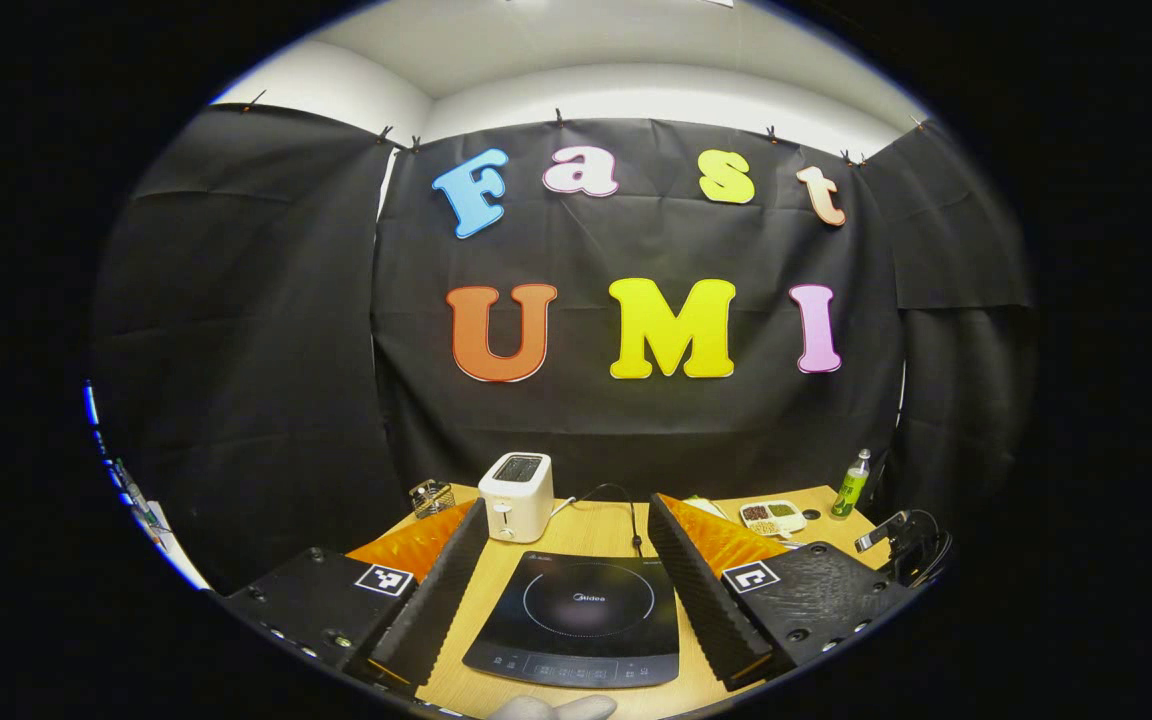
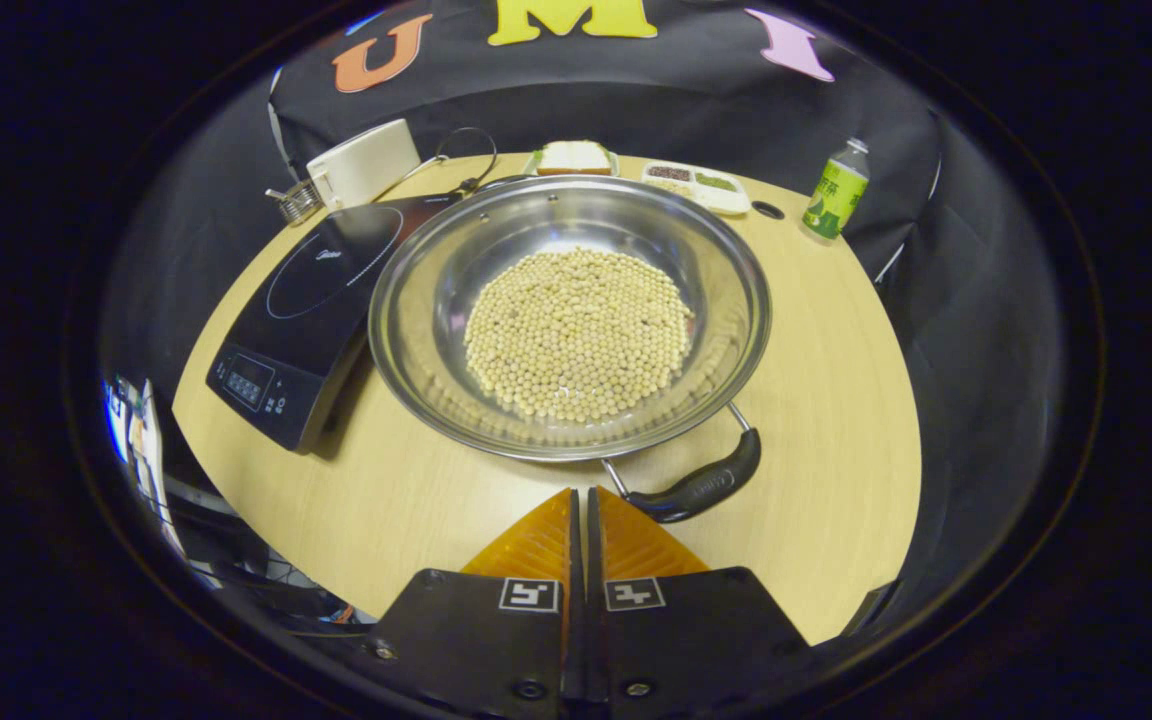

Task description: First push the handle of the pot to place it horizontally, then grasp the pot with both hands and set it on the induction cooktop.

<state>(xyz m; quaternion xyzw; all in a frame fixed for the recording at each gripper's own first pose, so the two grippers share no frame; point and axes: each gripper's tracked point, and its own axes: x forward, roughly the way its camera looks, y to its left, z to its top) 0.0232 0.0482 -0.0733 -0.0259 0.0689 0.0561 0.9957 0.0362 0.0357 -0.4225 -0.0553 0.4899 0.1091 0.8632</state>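
Note:
A wide steel pot (image 2: pixel 416 300) filled with pale beans sits on the wooden table (image 2: pixel 836 400), right of the black induction cooktop (image 2: pixel 311 290). Its black loop handle (image 2: pixel 701 487) faces me at the near rim, skewed to the right. My right gripper (image 2: pixel 581 495) is shut with nothing in it, its tips just left of that handle and close to the rim. In the left gripper view, my left gripper (image 1: pixel 568 515) stands open above the near side of the cooktop (image 1: pixel 581 618), with nothing between its fingers.
A white toaster (image 1: pixel 516 495) and a small wire rack (image 1: pixel 431 497) stand behind the cooktop. Farther back right are a divided snack tray (image 2: pixel 696 185), a plate with bread (image 2: pixel 574 157) and a green bottle (image 2: pixel 836 190). A phone mount (image 1: pixel 901 540) is at the right edge.

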